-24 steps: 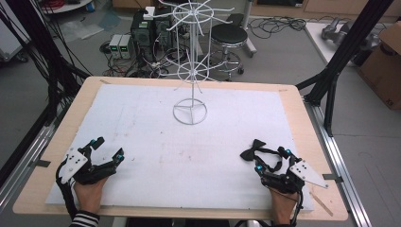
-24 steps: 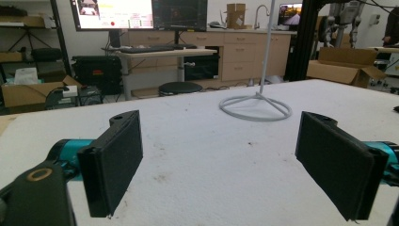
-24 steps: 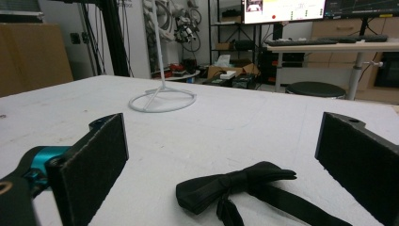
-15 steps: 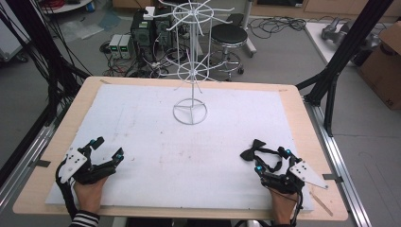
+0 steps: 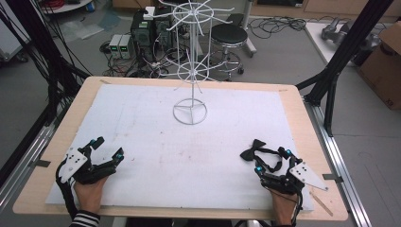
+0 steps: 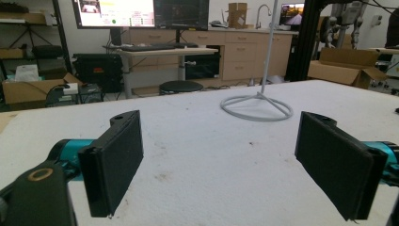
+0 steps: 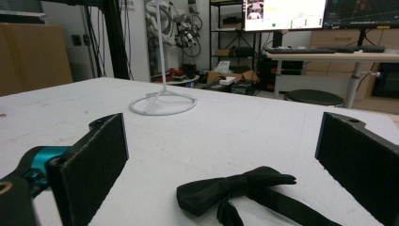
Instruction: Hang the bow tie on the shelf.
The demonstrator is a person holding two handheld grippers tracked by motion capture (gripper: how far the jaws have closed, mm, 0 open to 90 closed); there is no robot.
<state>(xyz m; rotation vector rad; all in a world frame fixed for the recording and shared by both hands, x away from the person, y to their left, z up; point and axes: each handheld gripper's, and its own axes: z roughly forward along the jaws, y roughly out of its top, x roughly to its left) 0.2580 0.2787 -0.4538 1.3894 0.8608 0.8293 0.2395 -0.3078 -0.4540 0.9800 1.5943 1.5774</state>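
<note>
Looks like nothing's started: the bow tie (image 5: 258, 150) is lying on the desk (image 5: 198, 156) right between the right gripper (image 5: 270, 160)'s spread jaws, while the left gripper (image 5: 108, 147) is sitting wide apart, empty.

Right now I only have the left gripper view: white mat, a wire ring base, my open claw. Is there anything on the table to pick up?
Observer: Yes, a black bow tie lies on the mat near the right claw.
Operator: Is the right claw holding it?
Observer: No, that claw is open, with the bow tie lying between its jaws.
Operator: What is the ring base part of?
Observer: A tall white wire rack with hooked arms, all bare.
</note>
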